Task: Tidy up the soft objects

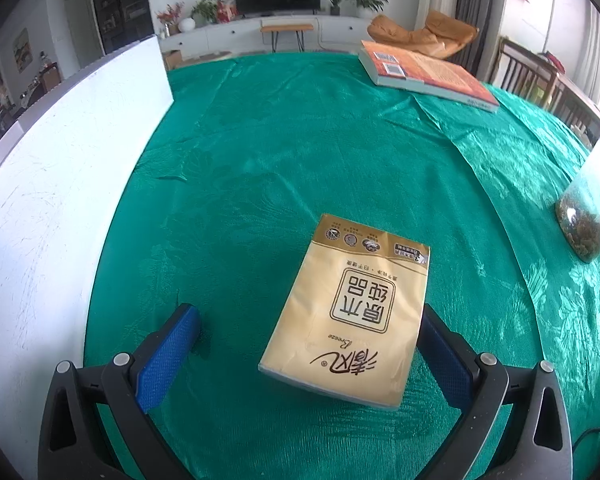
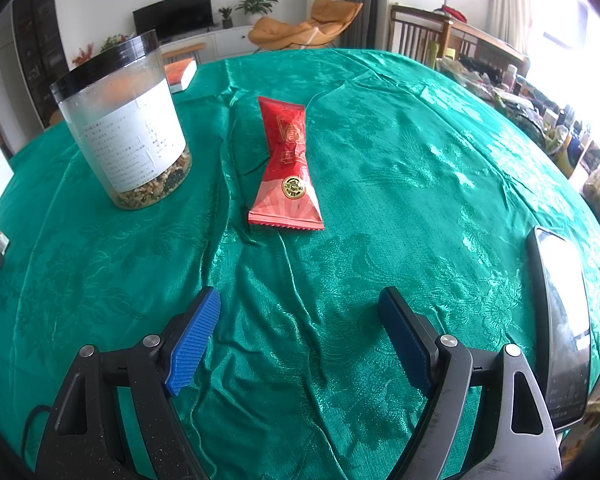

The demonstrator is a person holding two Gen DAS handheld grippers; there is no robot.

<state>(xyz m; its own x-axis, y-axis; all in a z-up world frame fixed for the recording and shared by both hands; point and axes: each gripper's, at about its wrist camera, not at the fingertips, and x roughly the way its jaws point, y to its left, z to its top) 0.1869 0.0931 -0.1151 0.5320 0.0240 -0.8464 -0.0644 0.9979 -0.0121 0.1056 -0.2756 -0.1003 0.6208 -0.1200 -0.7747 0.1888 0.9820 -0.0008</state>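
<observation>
- The left tool [image 1: 308, 344] is spread wide. The yellow tissue pack [image 1: 350, 320] lies flat on the green cloth [image 1: 300, 152] between its two pads, and leans toward the pad at 3 o'clock. It looks to touch that pad, but I cannot be sure. The pad at 9 o'clock is well apart from it.
- If the tool shuts now, one pad may push first. Then the pack could slide or turn on the shiny cloth and slip out.
- The pack is soft. A hard squeeze could squash it or crinkle the wrapper.
- The right tool [image 2: 300, 320] is spread wide too, with nothing in it. The red snack packet [image 2: 286, 168] lies at 12 o'clock from it, well apart.
- The cloth on the counter has folds near the packet. A low pad could catch a fold and drag the cloth, and then everything on it moves.
- The clear jar [image 2: 126, 120] stands at 10 o'clock, and a dark phone [image 2: 560, 320] lies at 3 o'clock. A big swing could bump them.
</observation>
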